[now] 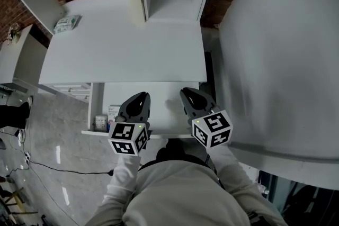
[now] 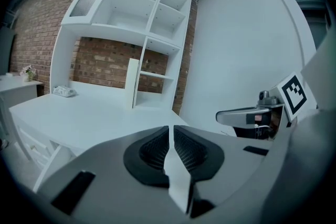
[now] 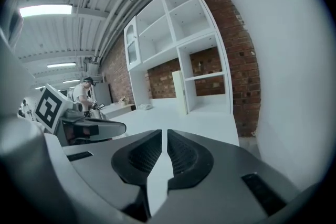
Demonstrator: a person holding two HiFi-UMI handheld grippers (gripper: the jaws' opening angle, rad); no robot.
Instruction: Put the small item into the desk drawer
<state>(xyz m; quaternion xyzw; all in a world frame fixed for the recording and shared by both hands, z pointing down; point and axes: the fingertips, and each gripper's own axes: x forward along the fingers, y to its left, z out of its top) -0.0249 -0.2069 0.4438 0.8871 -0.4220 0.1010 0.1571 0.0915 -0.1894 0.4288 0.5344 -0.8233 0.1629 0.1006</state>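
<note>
White desk (image 1: 122,50) bears a packet (image 1: 67,24) near its far-left corner

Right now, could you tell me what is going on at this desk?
A person holds a gripper in each hand over the open desk drawer. The left gripper and right gripper both have their jaws almost together with nothing between them. A few small items lie at the drawer's left end.
</note>
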